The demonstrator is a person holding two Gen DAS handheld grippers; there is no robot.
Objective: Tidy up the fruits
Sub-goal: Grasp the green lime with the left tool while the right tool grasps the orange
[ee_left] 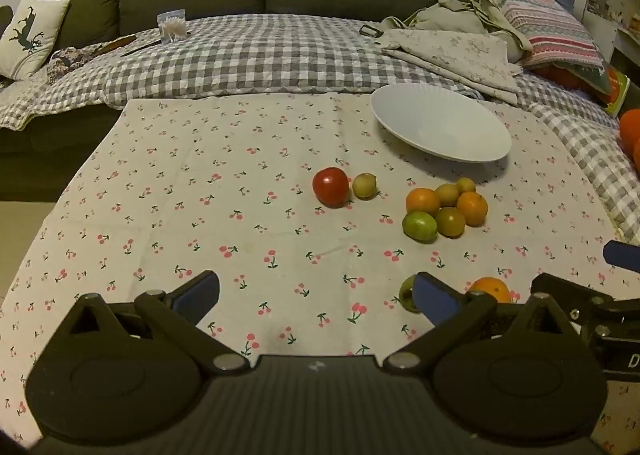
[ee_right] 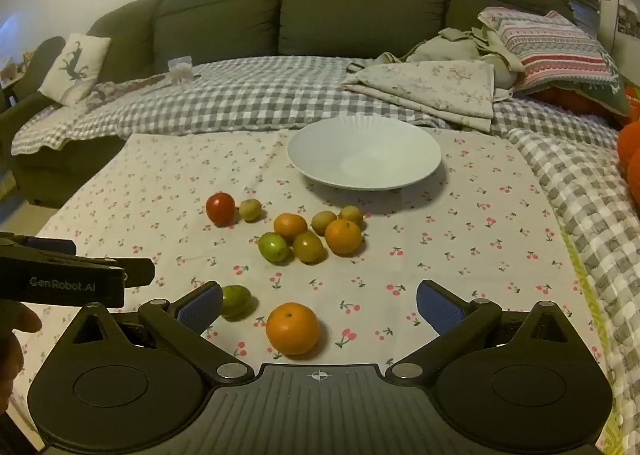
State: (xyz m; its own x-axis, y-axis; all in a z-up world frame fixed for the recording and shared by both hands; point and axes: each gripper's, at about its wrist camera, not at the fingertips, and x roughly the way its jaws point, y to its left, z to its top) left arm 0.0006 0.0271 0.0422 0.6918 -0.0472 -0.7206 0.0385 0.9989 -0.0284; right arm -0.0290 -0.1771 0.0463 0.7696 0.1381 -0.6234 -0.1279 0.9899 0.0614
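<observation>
While angled downward, both tongs (ee_left: 316, 295) (ee_right: 319, 305) gape above scattered fruit (ee_right: 308, 237).

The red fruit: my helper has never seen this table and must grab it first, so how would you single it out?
Find the white plate on the cherry-print cloth. Nearer and to the left, apart from the cluster, sits the red fruit beside one small yellow-green fruit. It is the only red one.

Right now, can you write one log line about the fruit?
round white ribbed plate: empty | round orange citrus: on cloth between right gripper fingers, untouched | left gripper: open, nothing held
</observation>
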